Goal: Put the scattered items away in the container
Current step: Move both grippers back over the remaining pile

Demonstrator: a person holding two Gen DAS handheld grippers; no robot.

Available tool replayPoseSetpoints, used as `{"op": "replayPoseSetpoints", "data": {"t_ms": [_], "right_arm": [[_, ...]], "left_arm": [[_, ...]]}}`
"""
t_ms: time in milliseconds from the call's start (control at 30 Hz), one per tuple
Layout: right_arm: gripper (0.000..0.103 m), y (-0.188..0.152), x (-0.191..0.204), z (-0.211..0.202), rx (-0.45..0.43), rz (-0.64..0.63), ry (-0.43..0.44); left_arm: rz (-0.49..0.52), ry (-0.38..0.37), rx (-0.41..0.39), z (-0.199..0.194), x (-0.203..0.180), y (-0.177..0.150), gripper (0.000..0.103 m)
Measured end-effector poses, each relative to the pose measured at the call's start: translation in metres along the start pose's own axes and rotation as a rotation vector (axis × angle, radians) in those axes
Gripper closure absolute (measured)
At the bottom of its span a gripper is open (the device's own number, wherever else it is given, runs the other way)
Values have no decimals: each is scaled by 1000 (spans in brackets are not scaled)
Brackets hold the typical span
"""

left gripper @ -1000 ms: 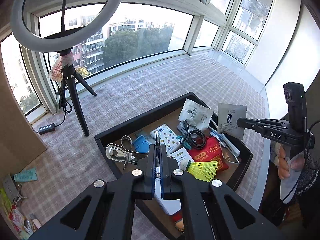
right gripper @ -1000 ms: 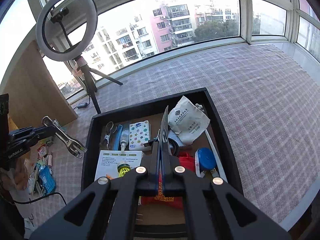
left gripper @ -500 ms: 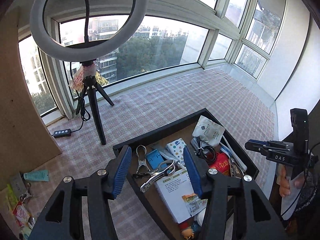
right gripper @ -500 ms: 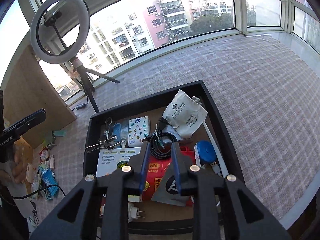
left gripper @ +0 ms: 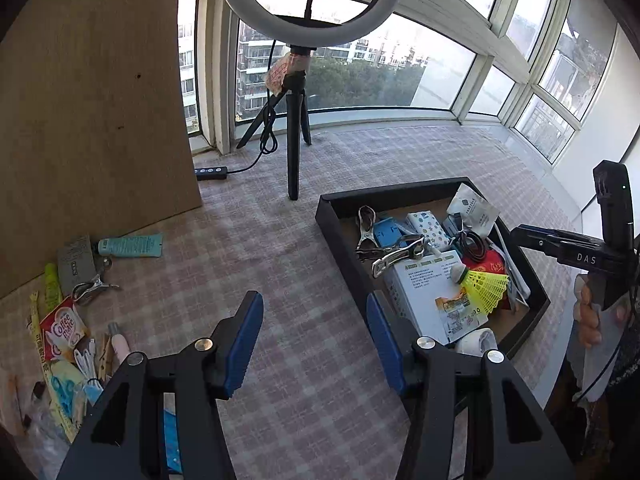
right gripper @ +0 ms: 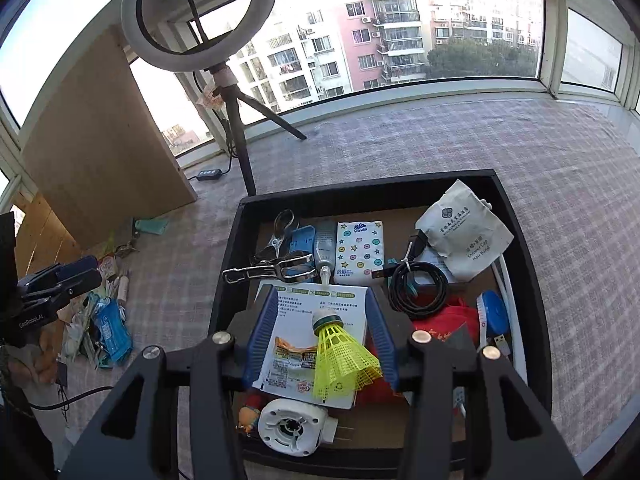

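Teal tube (left gripper: pixel 130 245) and loose clutter lie at my left wrist view's far left, well apart from my unclenched, empty left gripper (left gripper: pixel 314 344); the black tray (left gripper: pixel 340 236) sits right. My right gripper (right gripper: pixel 320 342) is opening above the yellow shuttlecock (right gripper: pixel 340 356), grasping nothing.

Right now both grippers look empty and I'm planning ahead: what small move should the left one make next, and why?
Probably swing the left gripper toward the loose pile, perhaps the metal clip. Its jaws stand open with nothing between them, the black tray already holds many items, and the clutter by the wooden board remains on the cloth.
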State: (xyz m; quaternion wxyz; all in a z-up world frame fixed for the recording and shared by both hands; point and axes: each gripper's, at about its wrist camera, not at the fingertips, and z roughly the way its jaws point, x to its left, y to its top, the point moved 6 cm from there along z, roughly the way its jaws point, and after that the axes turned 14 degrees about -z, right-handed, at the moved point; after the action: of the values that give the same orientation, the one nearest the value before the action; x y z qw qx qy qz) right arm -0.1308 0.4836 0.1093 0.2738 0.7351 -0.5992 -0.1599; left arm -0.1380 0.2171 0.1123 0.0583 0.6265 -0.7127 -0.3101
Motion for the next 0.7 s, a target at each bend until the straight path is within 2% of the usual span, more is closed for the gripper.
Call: {"op": "replayPoseSetpoints", "data": {"t_ms": [167, 367, 433, 600, 700], "right_arm": [[57, 8, 38, 15, 15, -73, 50], [57, 19, 97, 40, 41, -156, 135], [57, 24, 123, 52, 54, -192, 169], [57, 35, 195, 88, 110, -270, 259], [57, 40, 240, 111, 150, -303, 315]], "left_arm": [[-71, 76, 1, -15, 57, -24, 52], [-163, 215, 0, -37, 143, -60, 52], [-201, 254, 5, -45, 172, -73, 53], [-286, 328, 21, -62, 235, -100, 62], [-274, 353, 22, -68, 253, -109, 64]]}}
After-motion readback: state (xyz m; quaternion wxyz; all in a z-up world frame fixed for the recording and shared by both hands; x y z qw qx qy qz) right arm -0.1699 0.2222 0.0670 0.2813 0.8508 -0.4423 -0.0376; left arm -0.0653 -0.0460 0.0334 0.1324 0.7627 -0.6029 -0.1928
